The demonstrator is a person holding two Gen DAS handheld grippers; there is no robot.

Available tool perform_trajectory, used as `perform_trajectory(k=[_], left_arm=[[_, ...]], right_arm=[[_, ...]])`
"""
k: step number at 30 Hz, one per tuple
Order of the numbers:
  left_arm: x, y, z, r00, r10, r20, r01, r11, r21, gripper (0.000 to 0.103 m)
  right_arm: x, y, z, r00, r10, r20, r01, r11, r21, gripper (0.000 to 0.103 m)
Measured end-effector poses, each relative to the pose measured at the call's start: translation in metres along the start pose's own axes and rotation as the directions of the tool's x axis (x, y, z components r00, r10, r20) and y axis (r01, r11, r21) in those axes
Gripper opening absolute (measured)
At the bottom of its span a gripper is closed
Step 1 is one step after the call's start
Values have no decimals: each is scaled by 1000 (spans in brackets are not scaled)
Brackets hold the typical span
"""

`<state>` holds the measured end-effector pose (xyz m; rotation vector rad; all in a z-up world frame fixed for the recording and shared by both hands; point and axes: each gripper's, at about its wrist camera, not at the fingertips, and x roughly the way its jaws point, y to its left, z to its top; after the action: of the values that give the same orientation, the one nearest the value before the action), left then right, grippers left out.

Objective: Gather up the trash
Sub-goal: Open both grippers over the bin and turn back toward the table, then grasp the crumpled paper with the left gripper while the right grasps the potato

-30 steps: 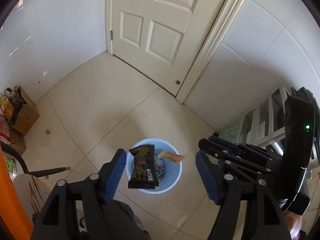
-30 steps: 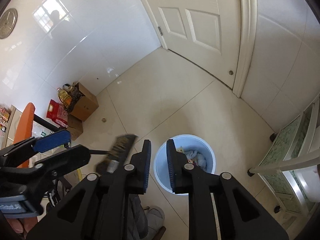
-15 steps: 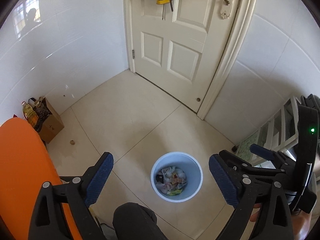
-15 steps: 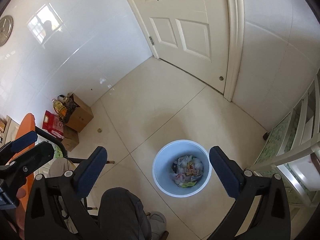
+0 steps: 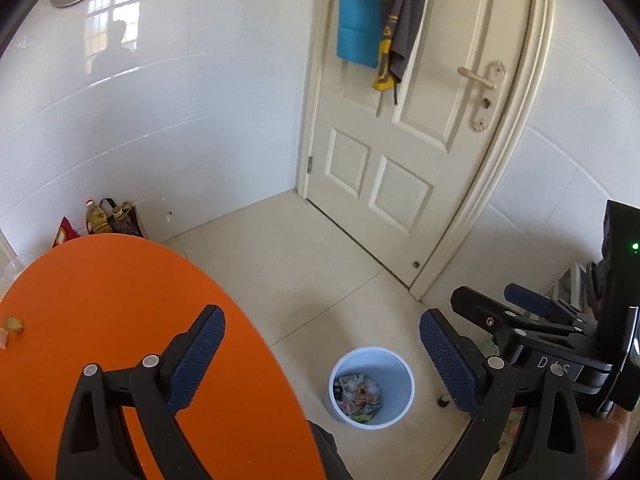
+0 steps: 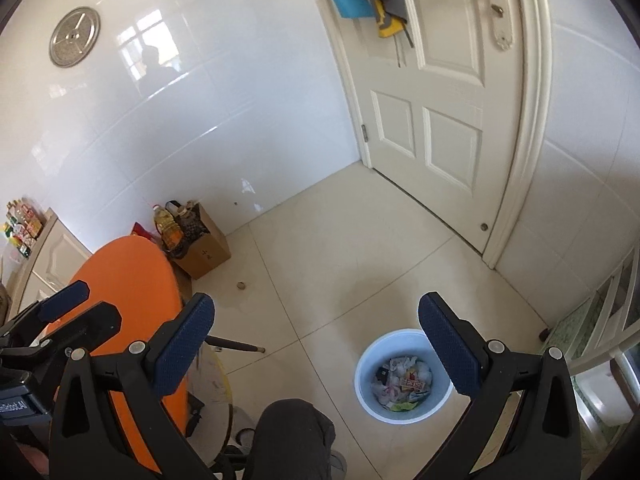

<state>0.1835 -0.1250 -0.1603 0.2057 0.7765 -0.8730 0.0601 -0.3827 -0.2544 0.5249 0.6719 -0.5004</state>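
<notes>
Now both tools are empty, so the step in hand looks like going back to the orange surface for more litter. The left hand-held gripper stands released, its blue pads wide apart with nothing between them; the right hand-held gripper is likewise spread wide and empty. The trash bin, a pale blue round pail on the floor tiles, sits below and between the two tools and holds crumpled wrappers and paper. A few small scraps lie at the far left edge of the orange surface; what they are is too small to tell, though they appear to be the next pieces to collect. To do this well, I would swing the left tool toward those scraps with its pads kept spread, come down over them nearly upright so both pads straddle a piece, and close only once the pads are level with the surface, since thin bits are likely to slip out of a slanted pinch. The right tool should keep off to the side so the two do not cross. As for pose, both tools point steeply downward and forward over the floor, the left one over the rim of the surface, the right one above the bin with the person's knee beneath it.
</notes>
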Motion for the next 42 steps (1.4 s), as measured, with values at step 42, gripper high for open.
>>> perform_trajectory(k=[42], left_arm=[[-100, 228, -79, 839, 542, -45, -513, 762, -395, 102]], right_arm=[[99, 419, -46, 917, 334, -219, -399, 741, -540, 103]])
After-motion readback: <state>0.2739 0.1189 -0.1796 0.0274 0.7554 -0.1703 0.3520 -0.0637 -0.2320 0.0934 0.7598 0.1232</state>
